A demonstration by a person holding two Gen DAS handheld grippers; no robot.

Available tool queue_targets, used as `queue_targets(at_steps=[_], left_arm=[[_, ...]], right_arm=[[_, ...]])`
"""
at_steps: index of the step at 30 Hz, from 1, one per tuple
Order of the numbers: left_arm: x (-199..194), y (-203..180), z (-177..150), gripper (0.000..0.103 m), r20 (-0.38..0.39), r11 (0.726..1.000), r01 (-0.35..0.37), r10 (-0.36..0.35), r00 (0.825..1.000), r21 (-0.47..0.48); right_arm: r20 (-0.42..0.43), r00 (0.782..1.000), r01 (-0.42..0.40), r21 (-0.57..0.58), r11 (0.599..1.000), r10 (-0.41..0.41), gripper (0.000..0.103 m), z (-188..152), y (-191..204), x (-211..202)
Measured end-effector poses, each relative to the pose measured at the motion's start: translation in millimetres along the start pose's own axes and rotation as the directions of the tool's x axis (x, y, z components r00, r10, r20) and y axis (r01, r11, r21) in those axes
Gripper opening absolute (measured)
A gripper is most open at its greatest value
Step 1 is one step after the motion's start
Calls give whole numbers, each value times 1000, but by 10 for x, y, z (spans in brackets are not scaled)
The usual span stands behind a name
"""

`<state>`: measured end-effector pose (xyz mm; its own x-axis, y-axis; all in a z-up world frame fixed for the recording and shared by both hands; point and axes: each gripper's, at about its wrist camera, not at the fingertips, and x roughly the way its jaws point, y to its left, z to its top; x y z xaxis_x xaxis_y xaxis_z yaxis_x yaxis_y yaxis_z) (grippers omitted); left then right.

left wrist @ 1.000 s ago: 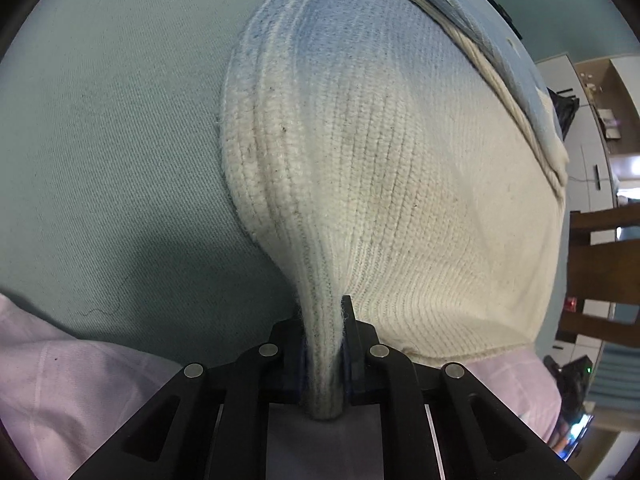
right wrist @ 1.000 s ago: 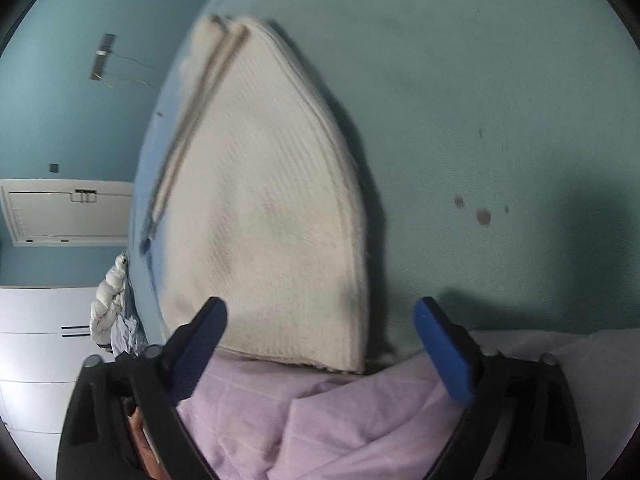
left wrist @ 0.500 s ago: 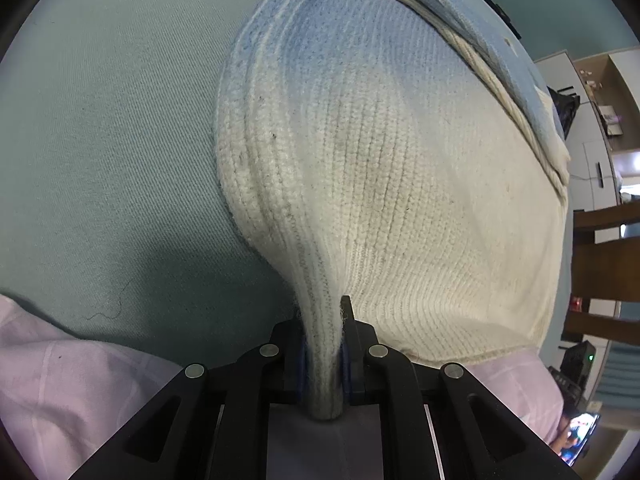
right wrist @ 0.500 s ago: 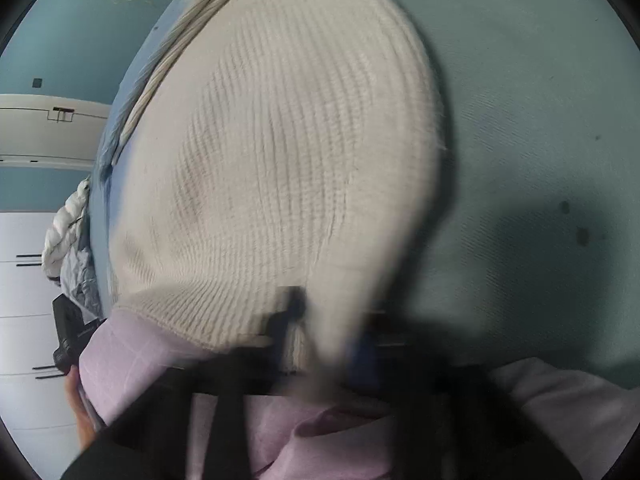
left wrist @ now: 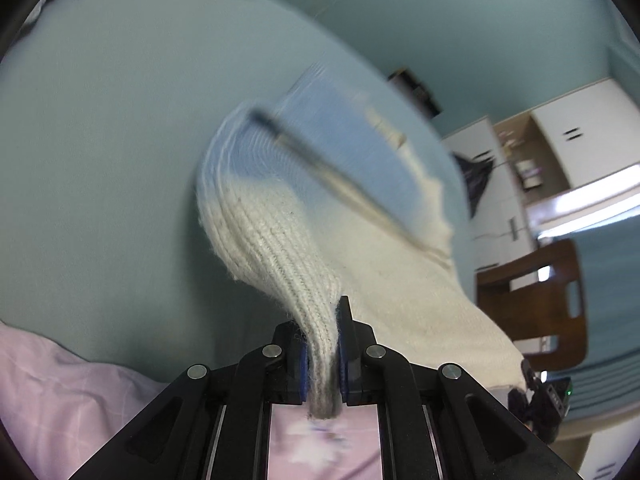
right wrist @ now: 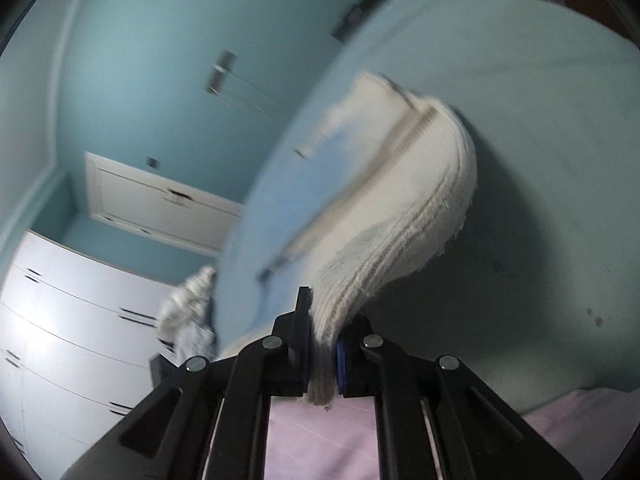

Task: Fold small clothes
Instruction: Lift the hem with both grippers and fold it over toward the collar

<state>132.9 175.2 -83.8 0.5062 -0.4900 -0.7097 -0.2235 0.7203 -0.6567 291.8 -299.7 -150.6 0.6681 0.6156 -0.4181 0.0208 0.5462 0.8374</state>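
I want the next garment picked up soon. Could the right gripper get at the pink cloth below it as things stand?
Probably not yet: the right gripper is shut on the cream knit garment, so its jaws are occupied. The pink cloth lies close beneath, otherwise unobstructed.

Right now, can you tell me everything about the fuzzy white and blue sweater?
The sweater is a thick ribbed knit, cream with a light blue part farther away. It looks soft and a little grubby. The left gripper and right gripper each pinch a bunched edge, lifting it while its far part seems to trail on the pale green sheet. It is blurred.
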Motion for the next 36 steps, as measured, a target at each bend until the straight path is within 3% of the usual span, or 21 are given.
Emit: queue_targets(at_steps=[7,10,18,26,30,32,36], left_arm=[[-768,-245,-49,8,121,991,125,-131,984,57],[-1070,-179,-153,8,147,983,173,-180,973,64],[-1660,-168,-658,8,151,969,203,-224,963,139],[-2032,-199,-1030,8,122,945,262,-289,950,196],[-2033,-133,-938,8,102,932,330,-346,933,148],[-1944,-155,-767,7,113,934,324,-342,933,148],[-1624,-259,-141,7,118,938,329,-341,933,109]], right_arm=[[171,976,-144,31,989,137,5,-112,428,-626],[216,949,-235,2,972,229,5,-276,569,-853],[192,955,-205,-129,970,227,4,-763,974,-1437],[232,933,-252,-124,960,275,4,-1101,948,-1663],[237,938,-236,-95,967,253,4,-982,976,-1455],[232,945,-216,-80,973,229,4,-839,977,-1325],[232,955,-176,-53,983,183,5,-410,1051,-1079]])
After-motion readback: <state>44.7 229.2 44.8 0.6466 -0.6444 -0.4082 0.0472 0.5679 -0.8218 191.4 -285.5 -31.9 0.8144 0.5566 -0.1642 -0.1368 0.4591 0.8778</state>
